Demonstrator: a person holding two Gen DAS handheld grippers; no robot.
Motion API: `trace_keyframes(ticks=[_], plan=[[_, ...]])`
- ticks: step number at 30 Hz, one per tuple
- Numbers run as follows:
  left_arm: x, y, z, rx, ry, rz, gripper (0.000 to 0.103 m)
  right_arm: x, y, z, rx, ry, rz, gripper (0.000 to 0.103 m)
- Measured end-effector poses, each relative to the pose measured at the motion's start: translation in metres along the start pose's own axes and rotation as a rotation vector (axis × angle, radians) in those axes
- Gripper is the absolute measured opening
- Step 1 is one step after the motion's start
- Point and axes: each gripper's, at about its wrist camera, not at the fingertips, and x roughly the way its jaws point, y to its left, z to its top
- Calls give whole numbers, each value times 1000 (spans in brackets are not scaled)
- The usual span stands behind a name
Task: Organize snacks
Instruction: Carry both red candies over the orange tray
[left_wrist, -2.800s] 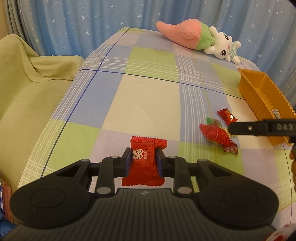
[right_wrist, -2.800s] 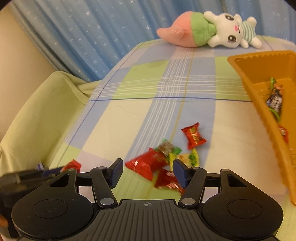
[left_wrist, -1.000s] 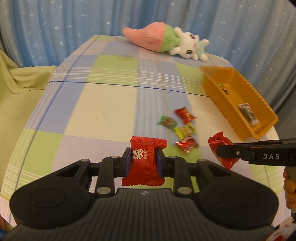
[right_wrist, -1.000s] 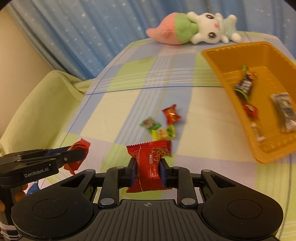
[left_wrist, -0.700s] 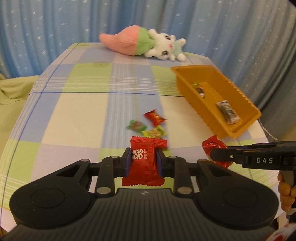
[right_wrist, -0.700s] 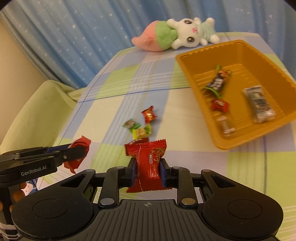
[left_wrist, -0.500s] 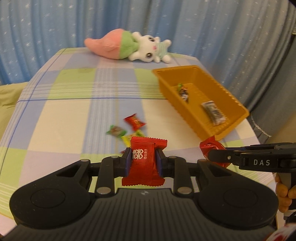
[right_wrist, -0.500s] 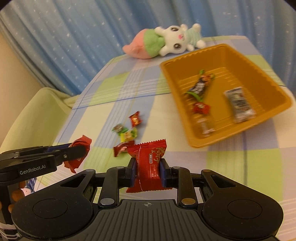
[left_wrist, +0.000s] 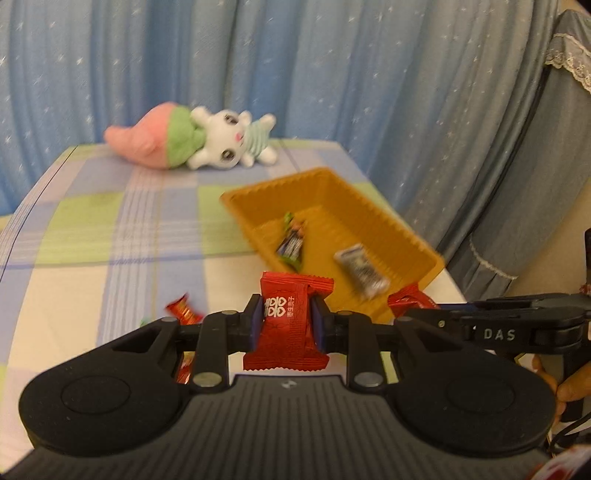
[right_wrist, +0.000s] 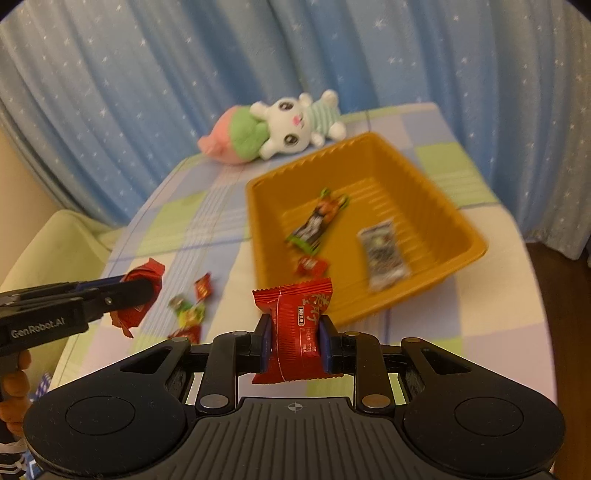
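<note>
Two grippers are up, each clamped on one red packet. The left gripper (left_wrist: 287, 326) pinches a red packet (left_wrist: 286, 325) with white characters printed on its face, held upright between the blue pads; the right gripper (right_wrist: 294, 341) squeezes a second packet (right_wrist: 295, 328), red with a white label and crimped ends, also upright. Both point down at a slant toward the table. In the left view the right gripper reaches in from the right edge, a thumb (left_wrist: 570, 384) showing behind it; in the right view the left gripper enters from the left, fingers (right_wrist: 14, 384) curled round its handle.

One orange tray (right_wrist: 417, 173) sits on the checked cloth (right_wrist: 436, 129) ahead of both grippers. Four snacks lie inside it: a dark bar (right_wrist: 317, 221), a grey pouch (right_wrist: 384, 258), a small red sweet (right_wrist: 312, 266), and a fourth hidden behind the held packet. About four loose sweets (right_wrist: 192, 306) lie on the cloth left of the tray, blurred. One plush rabbit (right_wrist: 280, 131) lies at the far edge by the blue curtain (right_wrist: 184, 74).
</note>
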Motion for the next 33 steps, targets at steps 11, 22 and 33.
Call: trace_keyframes(ticks=[11, 22, 33], plan=[[40, -35, 39, 20, -26, -31, 25, -1, -38, 47, 12, -79, -33, 26], [90, -31, 69, -12, -1, -11, 24, 32, -64, 86, 13, -74, -32, 26], [140, -16, 87, -38, 50, 18, 24, 77, -68, 112, -5, -36, -14, 26]])
